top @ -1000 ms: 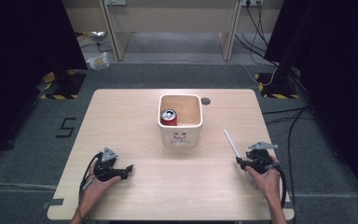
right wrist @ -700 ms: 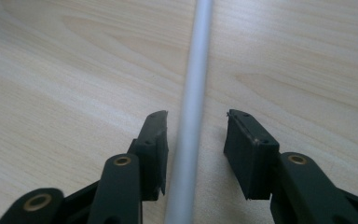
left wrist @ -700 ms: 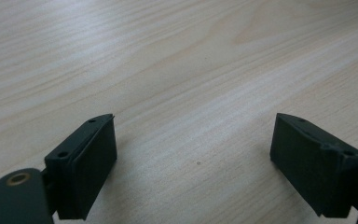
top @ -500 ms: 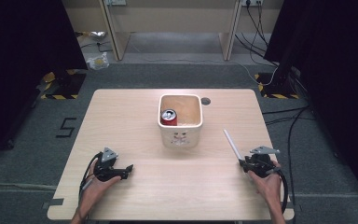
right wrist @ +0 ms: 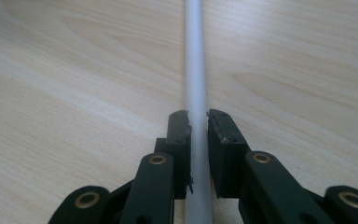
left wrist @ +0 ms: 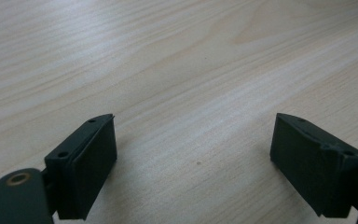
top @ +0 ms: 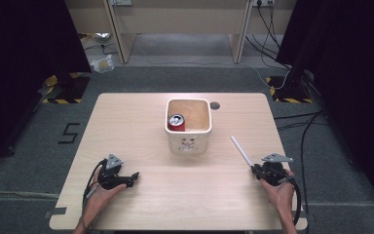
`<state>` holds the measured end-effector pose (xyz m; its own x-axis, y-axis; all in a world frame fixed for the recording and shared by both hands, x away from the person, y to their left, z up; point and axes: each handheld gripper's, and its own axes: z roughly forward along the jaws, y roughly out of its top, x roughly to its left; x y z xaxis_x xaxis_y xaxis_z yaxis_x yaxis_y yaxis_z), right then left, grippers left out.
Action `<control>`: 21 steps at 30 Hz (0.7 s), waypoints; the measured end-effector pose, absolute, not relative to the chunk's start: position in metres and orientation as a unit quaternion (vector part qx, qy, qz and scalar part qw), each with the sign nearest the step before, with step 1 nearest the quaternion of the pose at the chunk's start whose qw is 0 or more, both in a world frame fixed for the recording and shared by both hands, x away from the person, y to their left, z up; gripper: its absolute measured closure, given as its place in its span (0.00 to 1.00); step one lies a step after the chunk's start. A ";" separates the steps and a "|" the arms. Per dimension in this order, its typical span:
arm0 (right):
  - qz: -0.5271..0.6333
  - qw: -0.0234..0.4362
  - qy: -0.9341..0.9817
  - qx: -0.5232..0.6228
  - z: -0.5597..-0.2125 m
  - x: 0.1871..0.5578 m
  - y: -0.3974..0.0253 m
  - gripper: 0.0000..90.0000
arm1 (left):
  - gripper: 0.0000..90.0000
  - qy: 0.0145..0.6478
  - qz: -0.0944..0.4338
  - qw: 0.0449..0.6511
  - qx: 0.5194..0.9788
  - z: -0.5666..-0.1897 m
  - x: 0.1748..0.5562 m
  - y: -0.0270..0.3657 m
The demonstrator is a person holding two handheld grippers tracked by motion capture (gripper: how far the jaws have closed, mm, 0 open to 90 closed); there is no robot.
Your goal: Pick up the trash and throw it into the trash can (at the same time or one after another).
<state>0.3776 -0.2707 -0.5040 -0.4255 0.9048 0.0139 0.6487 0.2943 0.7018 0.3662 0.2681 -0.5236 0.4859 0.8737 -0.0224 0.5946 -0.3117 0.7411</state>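
On table [top: 141,122] | right gripper [right wrist: 197,122] jaws clamp thin white straight rod [right wrist: 196,70] | left gripper [left wrist: 193,140] jaws spread, empty

A lab set up for recording

A lone wooden table [top: 126,122] stands on grey carpet [top: 39,161] between black curtains [top: 24,39], with yellow-and-black hazard tape [top: 61,80] at the stand feet and a taped "5" [top: 69,132] on the floor. Cables [top: 292,122] run across the carpet to wall sockets [top: 264,2]. A plain desk [top: 175,19] stands behind. No homely furnishings.
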 end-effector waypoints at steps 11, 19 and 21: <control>0.352 0.218 0.767 0.490 -0.483 0.378 -0.274 0.88 | 0.15 0.467 0.197 0.355 0.786 -0.524 0.366 0.268; 0.387 0.238 0.749 0.482 -0.451 0.381 -0.273 0.88 | 0.15 0.467 0.197 0.355 0.785 -0.524 0.366 0.268; 0.393 0.242 0.746 0.480 -0.443 0.383 -0.272 0.88 | 0.15 0.467 0.197 0.355 0.785 -0.524 0.366 0.268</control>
<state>0.3826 -0.2722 -0.4433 -0.4227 0.9061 0.0167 0.5255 0.2301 0.8191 0.3662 0.2680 -0.5236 0.4854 0.8740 -0.0224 0.5946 -0.3112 0.7413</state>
